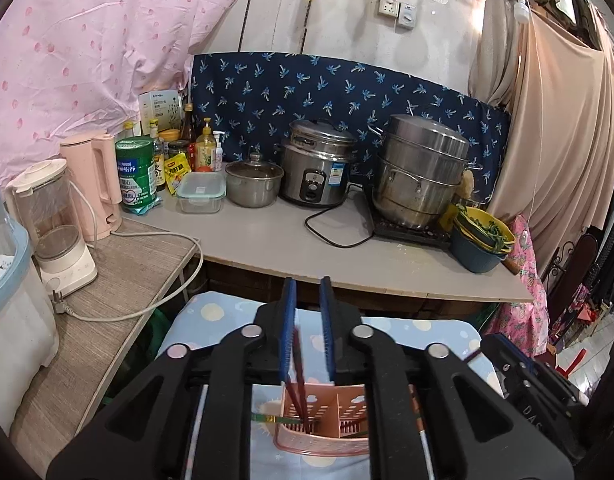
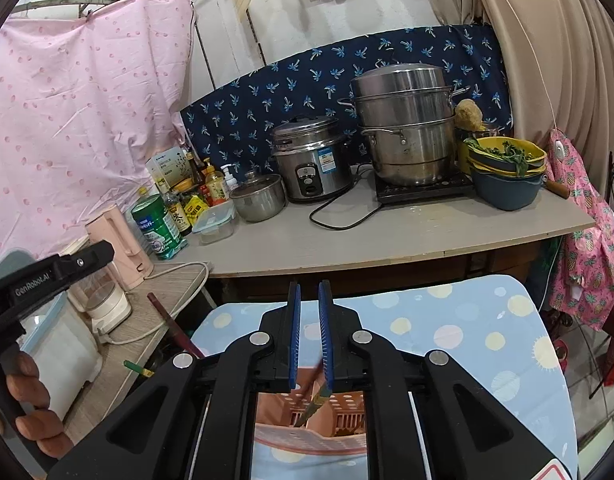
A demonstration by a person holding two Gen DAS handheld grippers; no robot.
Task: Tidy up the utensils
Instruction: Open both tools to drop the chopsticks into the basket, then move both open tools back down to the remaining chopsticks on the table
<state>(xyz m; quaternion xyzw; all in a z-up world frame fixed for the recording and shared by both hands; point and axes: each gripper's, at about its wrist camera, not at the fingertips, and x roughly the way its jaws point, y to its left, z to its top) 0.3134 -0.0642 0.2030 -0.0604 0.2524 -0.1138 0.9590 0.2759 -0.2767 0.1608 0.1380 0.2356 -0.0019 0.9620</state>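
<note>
A pink perforated utensil basket stands on a table with a light blue dotted cloth, right under both grippers. My left gripper is open above it. Dark red chopsticks lean on its left pad and reach down into the basket, clear of the right pad. A green chopstick pokes out of the basket to the left. My right gripper is open too, and a green-yellow chopstick rests on its right pad and slants into the basket.
Behind the table runs a grey counter with a rice cooker, a steamer pot, a small pot, bottles and stacked bowls. A side shelf at left holds a pink kettle and blender. A hand holds the left gripper.
</note>
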